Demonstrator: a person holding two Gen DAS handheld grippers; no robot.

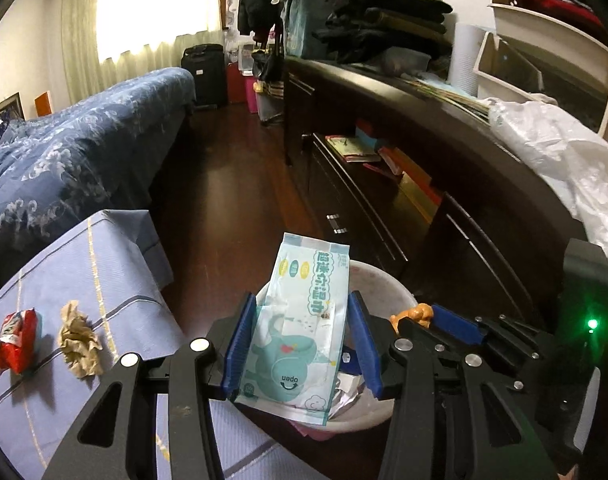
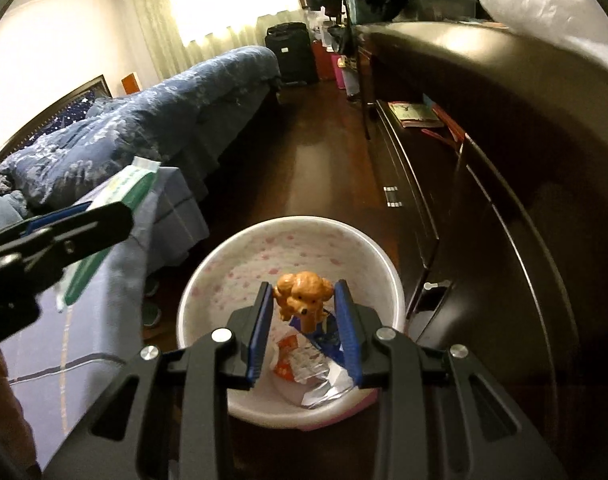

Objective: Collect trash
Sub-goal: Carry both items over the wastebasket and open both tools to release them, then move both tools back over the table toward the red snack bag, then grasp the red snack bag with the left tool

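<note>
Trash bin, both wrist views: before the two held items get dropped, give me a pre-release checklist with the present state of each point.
1. Left gripper shut on the pale blue wet-wipe packet: ok.
2. Right gripper shut on the small orange toy poodle figure: ok.
3. Poodle over the opening of the round white bin with pink speckles: ok.
4. Packet fully over the bin: cannot tell; its lower end overhangs the near rim.
5. Room in the bin: ok; only crumpled wrappers at the bottom.
6. Table cleared: not ok; red snack wrapper and crumpled brown paper remain on the blue cloth.
</note>
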